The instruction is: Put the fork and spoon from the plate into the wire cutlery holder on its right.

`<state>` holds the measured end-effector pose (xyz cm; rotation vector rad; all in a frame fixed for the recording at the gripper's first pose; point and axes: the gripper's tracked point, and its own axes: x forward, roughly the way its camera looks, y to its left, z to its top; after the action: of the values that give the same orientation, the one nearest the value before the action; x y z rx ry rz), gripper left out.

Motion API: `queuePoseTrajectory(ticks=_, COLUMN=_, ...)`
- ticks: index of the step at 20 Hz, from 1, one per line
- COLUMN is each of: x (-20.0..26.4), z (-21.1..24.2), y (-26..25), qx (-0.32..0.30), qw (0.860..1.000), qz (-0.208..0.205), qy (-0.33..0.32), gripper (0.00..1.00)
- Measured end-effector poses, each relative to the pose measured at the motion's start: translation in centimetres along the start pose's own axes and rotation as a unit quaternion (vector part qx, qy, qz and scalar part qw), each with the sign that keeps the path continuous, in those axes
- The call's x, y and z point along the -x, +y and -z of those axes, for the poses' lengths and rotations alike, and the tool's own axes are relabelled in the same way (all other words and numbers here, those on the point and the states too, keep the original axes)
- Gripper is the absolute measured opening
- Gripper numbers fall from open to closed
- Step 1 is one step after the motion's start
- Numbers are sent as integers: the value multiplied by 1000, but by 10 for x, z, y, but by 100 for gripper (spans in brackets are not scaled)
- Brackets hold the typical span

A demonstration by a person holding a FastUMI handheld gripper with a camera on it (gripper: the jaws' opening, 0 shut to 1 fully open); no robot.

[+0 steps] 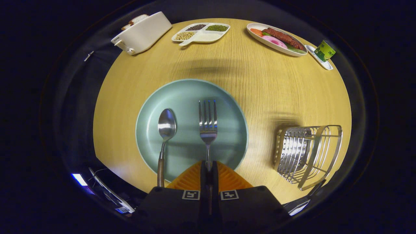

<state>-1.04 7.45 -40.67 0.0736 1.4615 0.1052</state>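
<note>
The gripper (208, 167) has its 2 fingers (216, 174) pressed together on the handle of the fork (208, 125), so the fork is clamped between them. The fork's neck emerges from the fingertips and runs straight ahead, with the 4 tines pointing away from the gripper. The fork's head lies over the middle of the pale green plate (182, 94); whether it rests on the plate or is raised off it cannot be told.

Just left of the fingers, the spoon (165, 136) lies on the same plate, roughly parallel to the fork and apart from it. Its bowl faces up toward the plate's centre-left, and its brownish handle crosses the near rim of the plate and reaches onto the wooden table (260, 84).

To the right of the plate, well apart from it, the wire cutlery holder (305, 152) stands on the table. It holds nothing that can be seen.

Beyond the plate, along the far edge of the table, stand a white toaster (143, 32) with bread in its slot, a white divided tray (201, 32) of beans and grains in separate compartments, an oval dish (276, 39) of food, and a small white dish (320, 58) bearing a green packet (325, 50).
</note>
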Motion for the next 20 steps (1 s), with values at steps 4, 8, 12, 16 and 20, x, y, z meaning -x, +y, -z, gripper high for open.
queuePoseTrajectory(ticks=4, x=46, z=-1, y=-9, qx=9, qw=1000, qz=-23, qy=-8, gripper=8)
queuePoseTrajectory(ticks=8, x=90, z=8, y=-46, qx=33, qw=999, qz=-16, qy=-2, gripper=8)
queuePoseTrajectory(ticks=12, x=126, z=22, y=-106, qx=75, qw=996, qz=21, qy=30, gripper=8)
queuePoseTrajectory(ticks=16, x=127, z=30, y=-151, qx=101, qw=990, qz=51, qy=84, gripper=8)
queuePoseTrajectory(ticks=20, x=114, z=42, y=-160, qx=128, qw=978, qz=43, qy=158, gripper=8)
